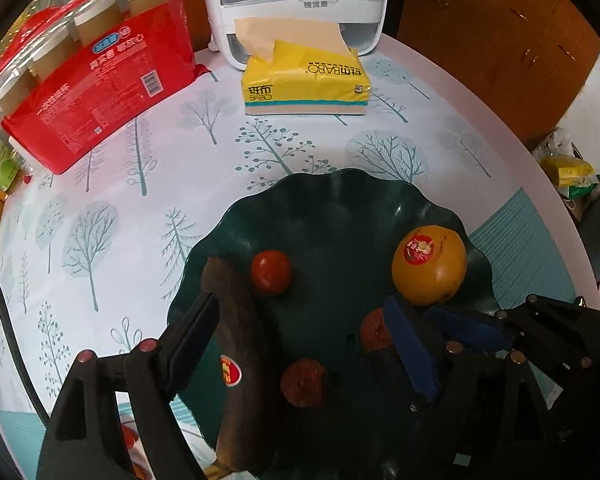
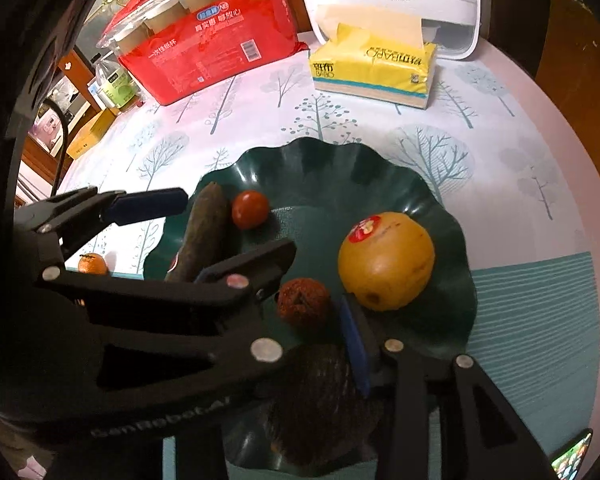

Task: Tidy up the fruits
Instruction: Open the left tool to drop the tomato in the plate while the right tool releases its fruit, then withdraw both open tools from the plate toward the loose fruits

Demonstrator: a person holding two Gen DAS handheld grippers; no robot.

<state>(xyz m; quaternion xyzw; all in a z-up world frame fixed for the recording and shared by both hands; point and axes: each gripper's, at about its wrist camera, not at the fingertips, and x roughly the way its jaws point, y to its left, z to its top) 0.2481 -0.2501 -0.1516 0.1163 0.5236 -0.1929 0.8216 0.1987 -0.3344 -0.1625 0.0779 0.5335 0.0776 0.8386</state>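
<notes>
Fruit lay gathered in the dark green scalloped plate [image 2: 380,168] on the tree-patterned tabletop [image 1: 140,184]: a browned banana [image 1: 236,352] along its left rim, a small red tomato [image 1: 271,272] beside the banana's tip, a yellow stickered pear [image 1: 429,264] toward the right, and 2 wrinkled reddish-brown fruits [image 1: 303,382] near the middle. Only 1 small orange [image 2: 92,264] sat outside, on the cloth just left of the plate.

That banana looked overripe, so I judged it soft and easily bruised, best taken lightly across its thick middle. The pear seemed firm, heavy and smooth, needing a wide grip around its belly. Both wrinkled fruits looked light and brittle.

Pitched steeply downward, the left claw [image 1: 300,344] stood spread wide astride the banana, its left finger just beside the skin and pinching nothing. Also pitched steeply down, the right claw [image 2: 312,340] was slightly parted over the plate with a wrinkled fruit close to its blue pad [image 2: 354,344]; whether it pressed on that fruit I cannot tell
</notes>
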